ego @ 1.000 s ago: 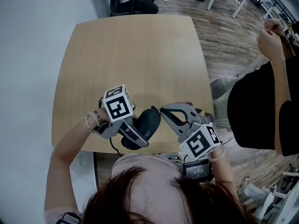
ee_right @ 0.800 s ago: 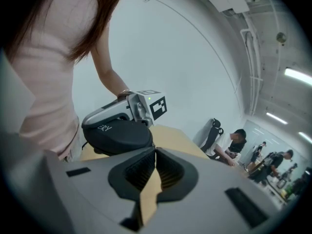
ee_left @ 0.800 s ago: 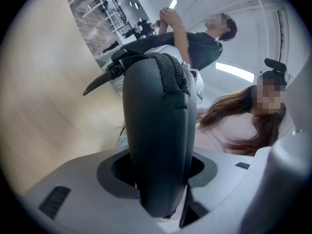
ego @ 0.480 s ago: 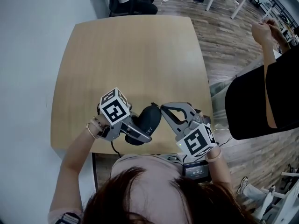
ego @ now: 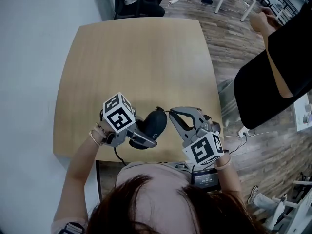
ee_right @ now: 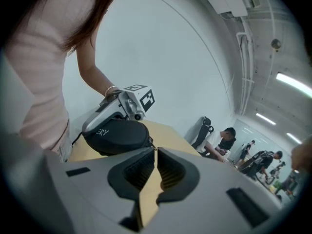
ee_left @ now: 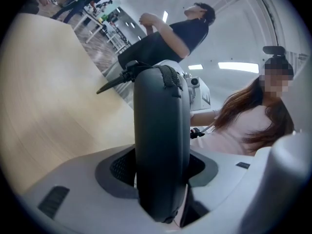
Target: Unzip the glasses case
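Pale wooden table, near edge. Item: glasses case, black, zip closed (as far as I can see), clamped on edge across its middle by my left claw. Its long axis runs toward my right claw, which is clenched almost shut with its tips at the case's end. Whether they pinch the zip tab I cannot tell.

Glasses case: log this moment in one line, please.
left gripper: shut on glasses case | right gripper: fingers closed at zipper end, hold unclear | case: looks closed
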The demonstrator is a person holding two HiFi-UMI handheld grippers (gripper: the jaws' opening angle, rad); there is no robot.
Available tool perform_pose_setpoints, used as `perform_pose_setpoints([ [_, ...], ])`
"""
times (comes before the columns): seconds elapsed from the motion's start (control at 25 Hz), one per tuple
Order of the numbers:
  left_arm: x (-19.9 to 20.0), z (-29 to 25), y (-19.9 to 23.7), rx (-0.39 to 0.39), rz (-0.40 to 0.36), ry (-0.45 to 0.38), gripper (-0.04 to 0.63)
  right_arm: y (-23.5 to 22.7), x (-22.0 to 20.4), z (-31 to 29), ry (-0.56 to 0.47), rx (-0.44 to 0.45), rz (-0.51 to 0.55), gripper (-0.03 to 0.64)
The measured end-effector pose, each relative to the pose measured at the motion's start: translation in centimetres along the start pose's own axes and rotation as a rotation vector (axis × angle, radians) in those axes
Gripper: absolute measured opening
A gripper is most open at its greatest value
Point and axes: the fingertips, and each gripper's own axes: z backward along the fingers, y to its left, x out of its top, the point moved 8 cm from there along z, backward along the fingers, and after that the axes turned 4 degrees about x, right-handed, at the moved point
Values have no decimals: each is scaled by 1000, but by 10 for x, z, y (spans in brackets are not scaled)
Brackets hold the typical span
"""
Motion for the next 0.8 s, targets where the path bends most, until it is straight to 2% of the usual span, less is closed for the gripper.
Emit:
perform_pose_setpoints([
  [0.2, -3, 26, 12, 26, -4, -9, 235, -16, 3, -13, 14, -44, -27, 20],
  [0.32, -4, 23, 10, 41, -8, -55, 235, -14, -3, -4, 10, -63, -51, 20],
  [0.44, -2, 19, 2, 79, -47, -120, 235, -9, -10, 11, 5, -75, -91, 20],
  [0.56, 1, 27, 3, 119, -77, -215, 235, -11, -16, 13, -5, -95, -148, 20],
  [0.8, 5, 51, -1, 251, -152, -481, 235, -19, -20, 21, -36, -138, -279, 20],
])
